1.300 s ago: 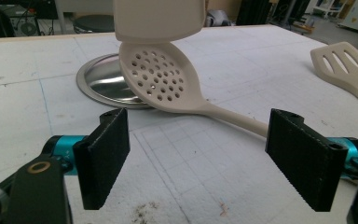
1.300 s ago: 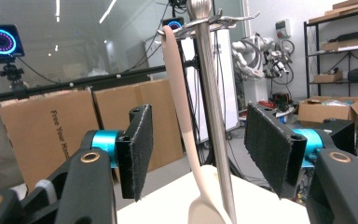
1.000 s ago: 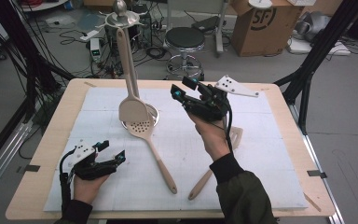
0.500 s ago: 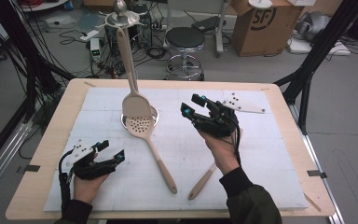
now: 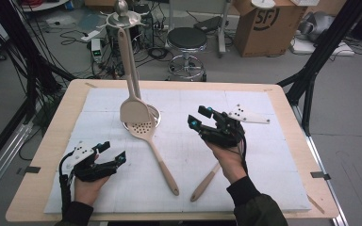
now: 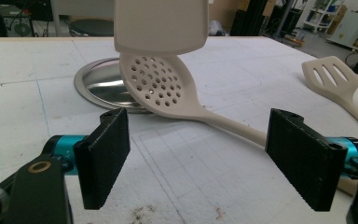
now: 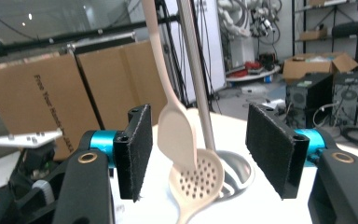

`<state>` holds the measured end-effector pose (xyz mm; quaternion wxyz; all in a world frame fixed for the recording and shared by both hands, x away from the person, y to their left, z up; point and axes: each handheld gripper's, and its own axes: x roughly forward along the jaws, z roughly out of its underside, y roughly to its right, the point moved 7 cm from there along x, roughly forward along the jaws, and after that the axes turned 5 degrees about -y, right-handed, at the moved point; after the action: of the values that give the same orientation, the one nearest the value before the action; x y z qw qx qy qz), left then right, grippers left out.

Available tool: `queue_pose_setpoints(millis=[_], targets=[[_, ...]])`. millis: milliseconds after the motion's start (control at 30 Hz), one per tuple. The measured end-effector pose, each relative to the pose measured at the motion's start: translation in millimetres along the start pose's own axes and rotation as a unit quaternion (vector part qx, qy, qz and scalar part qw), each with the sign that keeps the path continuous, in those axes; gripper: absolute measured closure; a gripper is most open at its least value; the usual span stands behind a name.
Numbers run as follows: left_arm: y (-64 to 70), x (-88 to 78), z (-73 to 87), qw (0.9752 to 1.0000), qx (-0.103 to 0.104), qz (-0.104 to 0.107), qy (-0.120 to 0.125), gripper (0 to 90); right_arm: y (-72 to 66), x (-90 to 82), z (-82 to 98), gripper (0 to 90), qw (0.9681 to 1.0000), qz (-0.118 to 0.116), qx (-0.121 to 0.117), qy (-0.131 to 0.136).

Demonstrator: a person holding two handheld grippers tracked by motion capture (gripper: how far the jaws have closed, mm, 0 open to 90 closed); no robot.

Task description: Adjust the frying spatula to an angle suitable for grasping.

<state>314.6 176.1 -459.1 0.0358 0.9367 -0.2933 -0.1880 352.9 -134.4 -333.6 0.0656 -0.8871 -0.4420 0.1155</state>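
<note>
**Right claw lowered toward the skimmer, nothing gripped**

The right claw was seen spread wide and empty, held above the surface and aimed at the rack. Between its 2 jaws, in the right gripper view, the perforated skimmer was framed, lying with its bowl against the rack's round steel base. A solid turner was already hung on the rack post. A slotted spatula was left partly under the right hand. The left claw was kept spread and idle near the front edge. The step was judged to be an approach for picking up the skimmer; next, the claw would need to be brought down over its handle and closed there.
</note>
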Motion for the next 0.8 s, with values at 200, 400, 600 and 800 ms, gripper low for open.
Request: queue_pose_setpoints(millis=[200,400,600,800], targets=[[-1.5,-1.6,-0.4,0.9999,-0.008,0.005,0.004,22.5,3.0,-3.9,13.4,38.4,0.9998,0.006,0.011,-0.017],[-1.3,-2.8,-1.1,0.9999,-0.009,0.005,0.008,22.5,1.1,-6.9,16.5,38.4,0.9996,0.007,-0.003,-0.027],[-0.8,-4.3,-2.2,0.9997,-0.011,0.014,0.016,22.6,7.3,-16.2,33.3,38.3,0.9995,-0.001,-0.005,-0.031],[2.2,-4.3,-3.1,0.9996,-0.006,0.019,0.02,22.5,15.2,-27.2,48.2,37.8,0.9991,0.002,-0.008,-0.042]])
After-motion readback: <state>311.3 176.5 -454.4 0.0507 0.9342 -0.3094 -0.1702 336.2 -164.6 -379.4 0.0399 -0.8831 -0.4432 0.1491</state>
